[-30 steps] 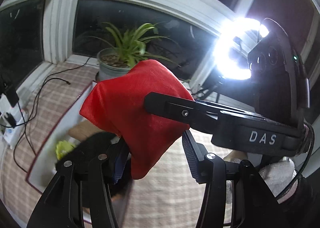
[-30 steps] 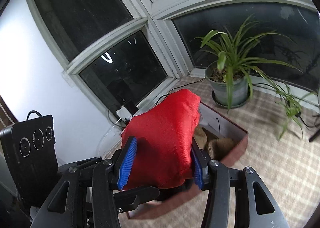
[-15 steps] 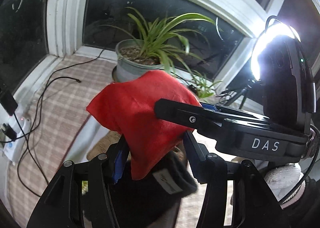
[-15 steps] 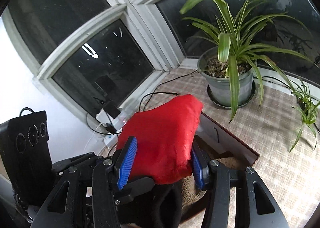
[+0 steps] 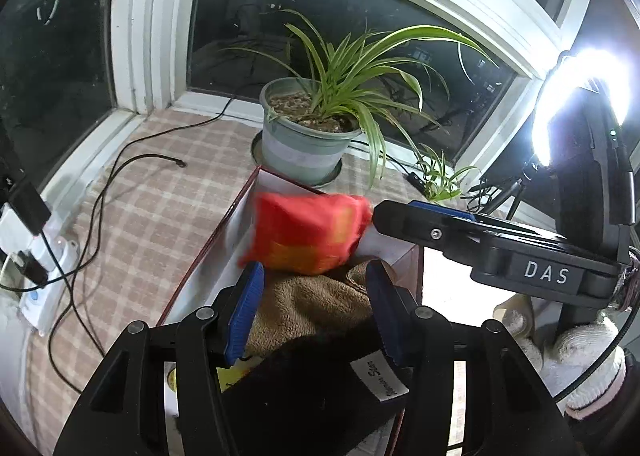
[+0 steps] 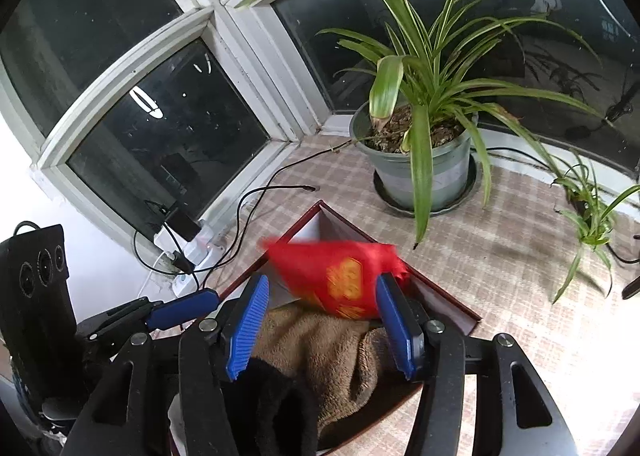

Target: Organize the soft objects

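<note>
Left hand-held gripper (image 5: 316, 310): blue-padded jaws wide, holding nothing, poised over the shallow red-rimmed cardboard box (image 5: 208, 256) on the checked tabletop (image 5: 152, 215). Red fabric pouch with yellow print (image 5: 308, 232) is motion-blurred just beyond the fingertips, over the far end of the box, apparently dropping in. Brown terry towel (image 5: 316, 304) and black fabric with white label (image 5: 320, 388) already lie inside. Right hand-held gripper (image 6: 322, 326): also wide, empty, over the same box, pouch apparently released. Potted spider plant (image 6: 424, 159) stands beyond.
</note>
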Motion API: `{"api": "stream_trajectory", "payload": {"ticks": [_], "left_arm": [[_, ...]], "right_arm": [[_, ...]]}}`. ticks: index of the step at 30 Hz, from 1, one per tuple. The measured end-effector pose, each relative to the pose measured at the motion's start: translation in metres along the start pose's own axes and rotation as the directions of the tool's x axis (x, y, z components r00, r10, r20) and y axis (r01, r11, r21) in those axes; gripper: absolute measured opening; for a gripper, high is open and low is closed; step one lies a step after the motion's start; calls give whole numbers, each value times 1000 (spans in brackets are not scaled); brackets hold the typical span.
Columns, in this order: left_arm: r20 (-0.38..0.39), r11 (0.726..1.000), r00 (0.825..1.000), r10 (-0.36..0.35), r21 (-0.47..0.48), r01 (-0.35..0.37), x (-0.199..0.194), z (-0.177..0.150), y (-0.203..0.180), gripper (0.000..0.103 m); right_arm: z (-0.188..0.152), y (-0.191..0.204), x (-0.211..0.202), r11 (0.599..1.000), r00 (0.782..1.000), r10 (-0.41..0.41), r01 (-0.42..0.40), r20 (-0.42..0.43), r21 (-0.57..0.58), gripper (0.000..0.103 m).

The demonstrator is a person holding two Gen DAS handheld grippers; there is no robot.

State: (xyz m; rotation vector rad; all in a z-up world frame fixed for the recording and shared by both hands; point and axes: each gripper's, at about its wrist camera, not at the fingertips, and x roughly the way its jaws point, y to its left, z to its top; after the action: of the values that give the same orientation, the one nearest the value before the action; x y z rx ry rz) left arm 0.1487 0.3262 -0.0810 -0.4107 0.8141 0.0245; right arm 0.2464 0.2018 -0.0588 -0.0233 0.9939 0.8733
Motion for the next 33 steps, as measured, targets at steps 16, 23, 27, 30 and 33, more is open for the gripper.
{"api": "stream_trajectory", "payload": {"ticks": [16,23,27,30,33], "left_arm": [[6,1000,1000,23,20,-23,-27,-24,-15,53],[34,998,998,60,31,-61,-51,-41,-26,65],[40,996,996,80,29,-81,-62,-51,-29,73],[41,995,994,98,20,-99,-71,-62,-32,76],[41,992,991,126,9,-127,-80,-74,-37,80]], "right_arm": [[-22,7,-38,998,998,-49,50,40,-37,64],[-44,5,-60,997,997,-67,69,49,-39,74],[-59,6,-73,995,995,-86,89,52,-52,77],[-70,10,-84,992,994,-93,98,63,-75,79],[-83,15,-94,988,991,-109,116,71,-97,79]]}}
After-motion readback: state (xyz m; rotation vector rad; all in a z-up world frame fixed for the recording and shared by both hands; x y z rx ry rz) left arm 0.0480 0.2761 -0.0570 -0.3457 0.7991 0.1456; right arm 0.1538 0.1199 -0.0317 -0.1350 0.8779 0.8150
